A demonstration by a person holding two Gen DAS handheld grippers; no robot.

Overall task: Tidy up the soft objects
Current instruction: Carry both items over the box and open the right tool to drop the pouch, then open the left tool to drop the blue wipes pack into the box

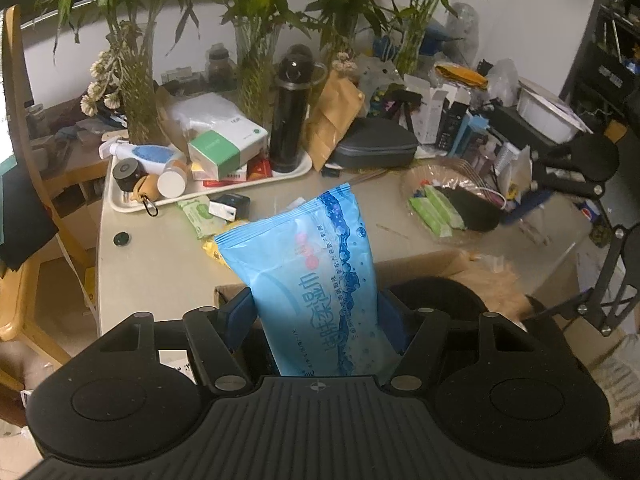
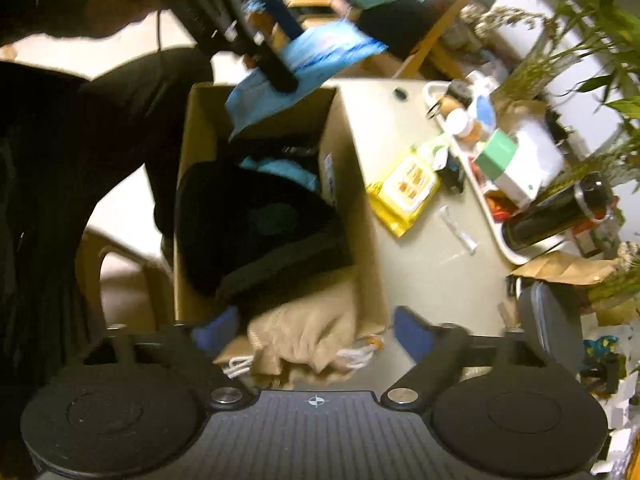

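The desk (image 1: 160,264) carries the largest item of the work area, an open cardboard box (image 2: 352,184) standing at its near edge. Inside the box lie a black padded item (image 2: 256,224), a tan fabric bundle (image 2: 312,332) with white cords, and a patch of light blue material further in.

My left gripper (image 1: 316,312) is clamped on a blue wet-wipe pack (image 1: 304,264). The blue pads press against both sides of the pack's lower part. The pack stands upright between them, its top end tilted away, above the left end of the box.

My right gripper (image 2: 316,332) is wide open above the other end of the box. The tan fabric bundle lies below and between its blue pads, and neither pad presses on it.

A yellow wipe pack (image 2: 404,192) lies flat on the desk, just beside the box wall. A white tray (image 1: 120,200) of bottles and cartons sits further back.
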